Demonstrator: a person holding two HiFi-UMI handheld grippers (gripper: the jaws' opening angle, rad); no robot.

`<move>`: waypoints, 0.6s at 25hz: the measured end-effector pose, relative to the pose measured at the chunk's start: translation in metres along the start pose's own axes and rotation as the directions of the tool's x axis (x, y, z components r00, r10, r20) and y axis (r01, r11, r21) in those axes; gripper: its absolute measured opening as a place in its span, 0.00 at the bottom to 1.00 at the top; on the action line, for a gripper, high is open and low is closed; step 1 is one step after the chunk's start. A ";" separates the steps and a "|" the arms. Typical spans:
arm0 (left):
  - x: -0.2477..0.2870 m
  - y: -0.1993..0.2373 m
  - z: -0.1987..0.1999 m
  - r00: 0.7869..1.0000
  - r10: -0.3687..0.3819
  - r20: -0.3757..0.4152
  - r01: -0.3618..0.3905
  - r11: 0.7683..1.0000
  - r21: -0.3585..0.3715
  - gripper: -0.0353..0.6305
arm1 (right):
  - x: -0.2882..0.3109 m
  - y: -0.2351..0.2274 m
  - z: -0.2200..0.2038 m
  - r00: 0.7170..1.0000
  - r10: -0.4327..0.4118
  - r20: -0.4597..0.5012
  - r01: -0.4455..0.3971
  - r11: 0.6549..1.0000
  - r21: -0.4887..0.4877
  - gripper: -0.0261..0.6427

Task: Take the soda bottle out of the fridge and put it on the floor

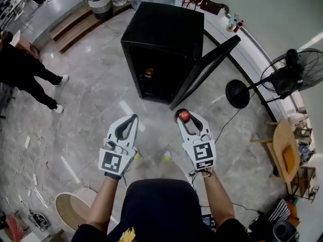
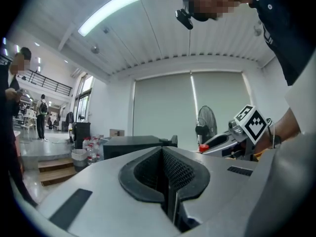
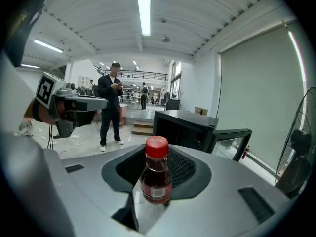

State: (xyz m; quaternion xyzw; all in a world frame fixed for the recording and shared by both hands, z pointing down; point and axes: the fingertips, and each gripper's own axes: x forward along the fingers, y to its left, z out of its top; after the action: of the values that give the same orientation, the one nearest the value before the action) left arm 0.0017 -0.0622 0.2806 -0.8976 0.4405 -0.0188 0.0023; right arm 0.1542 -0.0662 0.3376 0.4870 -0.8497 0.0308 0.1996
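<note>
This is a big open hall used as a test or workshop space, not a home. A polished grey stone floor (image 1: 91,100) runs wide, with loose cables (image 1: 33,153) lying on it and a black fridge (image 1: 164,44) standing alone out on it. A ceiling strip light (image 3: 143,6), tall window blinds (image 2: 163,107), a standing fan (image 1: 295,72), wooden steps (image 1: 75,26) and a railed upper gallery (image 2: 52,85) all fit that.

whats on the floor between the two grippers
Nothing: in the head view only bare grey floor shows between the shut left gripper and the right gripper, which is clamped on the soda bottle.
</note>
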 end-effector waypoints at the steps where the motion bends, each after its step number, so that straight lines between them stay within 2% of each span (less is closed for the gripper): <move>1: 0.001 -0.009 -0.001 1.000 0.006 -0.008 -0.006 1.000 -0.001 0.08 | -0.003 -0.003 -0.005 1.000 0.014 -0.003 -0.014 1.000 0.001 0.24; 5: -0.003 -0.027 -0.009 1.000 0.009 -0.027 -0.008 1.000 0.021 0.08 | -0.005 -0.007 -0.019 0.999 0.043 -0.018 -0.042 0.999 0.007 0.24; 11: -0.016 -0.021 -0.041 0.999 0.008 -0.051 -0.008 1.000 0.001 0.08 | 0.017 0.012 -0.042 0.993 0.090 -0.076 -0.091 0.996 -0.008 0.23; 12: -0.017 -0.019 -0.049 0.998 -0.004 -0.063 0.005 1.000 0.022 0.08 | 0.023 0.016 -0.047 0.991 0.100 -0.091 -0.102 0.995 -0.016 0.23; 15: -0.022 -0.006 -0.070 0.991 -0.054 -0.120 0.072 0.985 0.158 0.08 | 0.046 0.034 -0.062 0.981 0.132 -0.141 -0.141 0.989 -0.051 0.23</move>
State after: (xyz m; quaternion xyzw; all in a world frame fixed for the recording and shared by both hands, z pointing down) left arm -0.0099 -0.0402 0.3499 -0.9054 0.4082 -0.1061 0.0491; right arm 0.1242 -0.0702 0.4165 0.4181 -0.8659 0.0521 0.2696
